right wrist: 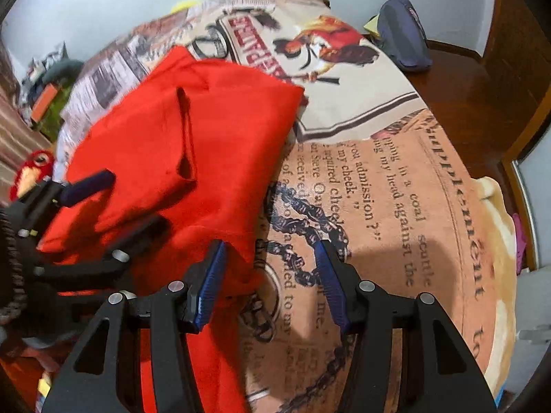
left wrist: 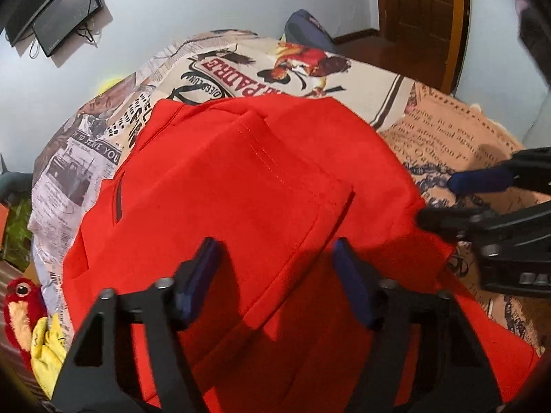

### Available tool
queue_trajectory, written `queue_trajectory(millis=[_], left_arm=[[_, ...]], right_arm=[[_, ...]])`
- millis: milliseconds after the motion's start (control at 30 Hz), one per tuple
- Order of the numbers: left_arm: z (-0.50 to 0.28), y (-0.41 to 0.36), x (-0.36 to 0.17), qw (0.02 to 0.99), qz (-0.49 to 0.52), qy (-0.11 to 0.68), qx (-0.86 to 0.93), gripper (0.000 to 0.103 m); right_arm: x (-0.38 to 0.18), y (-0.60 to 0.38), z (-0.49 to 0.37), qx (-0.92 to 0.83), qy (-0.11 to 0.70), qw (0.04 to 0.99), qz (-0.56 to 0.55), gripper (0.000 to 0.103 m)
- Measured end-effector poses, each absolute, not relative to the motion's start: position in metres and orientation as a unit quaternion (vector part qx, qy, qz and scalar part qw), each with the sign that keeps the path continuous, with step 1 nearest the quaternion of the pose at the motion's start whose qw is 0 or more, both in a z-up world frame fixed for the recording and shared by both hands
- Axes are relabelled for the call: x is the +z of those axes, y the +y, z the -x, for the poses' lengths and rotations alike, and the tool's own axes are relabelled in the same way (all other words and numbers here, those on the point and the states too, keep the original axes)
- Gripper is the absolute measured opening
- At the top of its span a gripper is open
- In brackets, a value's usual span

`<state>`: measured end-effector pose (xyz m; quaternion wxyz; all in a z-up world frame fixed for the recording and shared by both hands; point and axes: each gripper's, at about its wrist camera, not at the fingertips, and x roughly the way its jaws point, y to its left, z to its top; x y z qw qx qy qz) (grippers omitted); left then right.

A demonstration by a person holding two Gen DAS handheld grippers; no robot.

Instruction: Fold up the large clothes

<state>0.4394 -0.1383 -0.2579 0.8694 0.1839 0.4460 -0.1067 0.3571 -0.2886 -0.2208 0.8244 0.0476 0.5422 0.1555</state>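
Note:
A large red garment (left wrist: 241, 186) lies partly folded on a bed with a printed cover (left wrist: 372, 82). It also shows in the right wrist view (right wrist: 193, 137), with a folded flap on top. My left gripper (left wrist: 275, 258) is open and hovers over the garment's near part, holding nothing. My right gripper (right wrist: 270, 258) is open at the garment's right edge, its left pad (right wrist: 210, 285) against the red cloth, its right pad over the cover. The right gripper also shows at the right of the left wrist view (left wrist: 444, 199), and the left gripper at the left of the right wrist view (right wrist: 113, 203).
A dark blue bag (right wrist: 403, 34) lies at the bed's far corner by a wooden floor (right wrist: 458, 79). A red and yellow plush toy (left wrist: 24, 306) sits off the bed's left side. A monitor (left wrist: 65, 17) hangs on the wall. A door (left wrist: 423, 3) stands behind.

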Motion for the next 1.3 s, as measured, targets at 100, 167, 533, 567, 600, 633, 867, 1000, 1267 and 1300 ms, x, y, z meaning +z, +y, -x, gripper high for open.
queue_trajectory(millis=[100, 167, 533, 567, 600, 633, 867, 1000, 1267, 1300], left_arm=[[-0.443, -0.137, -0.255, 0.872, -0.189, 0.440, -0.098, 0.025], [-0.448, -0.129, -0.249, 0.874, -0.159, 0.448, -0.101, 0.004], [-0.416, -0.008, -0.145, 0.923, -0.050, 0.379, -0.038, 0.003], [-0.410, 0.005, -0.137, 0.927, -0.046, 0.372, -0.031, 0.002], [-0.401, 0.022, -0.129, 0.932, -0.043, 0.360, -0.017, 0.002], [-0.393, 0.037, -0.124, 0.935, -0.039, 0.353, -0.010, 0.002], [-0.360, 0.130, -0.149, 0.924, 0.003, 0.378, 0.049, 0.002], [-0.345, 0.159, -0.195, 0.905, 0.002, 0.420, 0.071, 0.002], [-0.321, 0.187, -0.276, 0.838, 0.022, 0.543, 0.055, 0.008], [-0.318, 0.190, -0.278, 0.834, 0.019, 0.549, 0.054, 0.012]], right_arm=[[-0.222, -0.290, -0.359, 0.158, 0.549, 0.819, -0.052, 0.050], [-0.222, -0.290, -0.359, 0.154, 0.553, 0.817, -0.055, 0.050], [-0.220, -0.280, -0.358, 0.115, 0.568, 0.815, -0.030, 0.050], [-0.220, -0.280, -0.359, 0.112, 0.570, 0.813, -0.032, 0.050], [-0.220, -0.279, -0.360, 0.109, 0.573, 0.812, -0.035, 0.050], [-0.220, -0.279, -0.360, 0.106, 0.575, 0.810, -0.037, 0.050], [-0.217, -0.279, -0.357, 0.084, 0.585, 0.805, -0.047, 0.050], [-0.214, -0.277, -0.353, 0.073, 0.589, 0.804, -0.041, 0.050], [-0.208, -0.269, -0.354, 0.055, 0.603, 0.795, -0.012, 0.050], [-0.205, -0.268, -0.355, 0.056, 0.604, 0.795, -0.009, 0.050]])
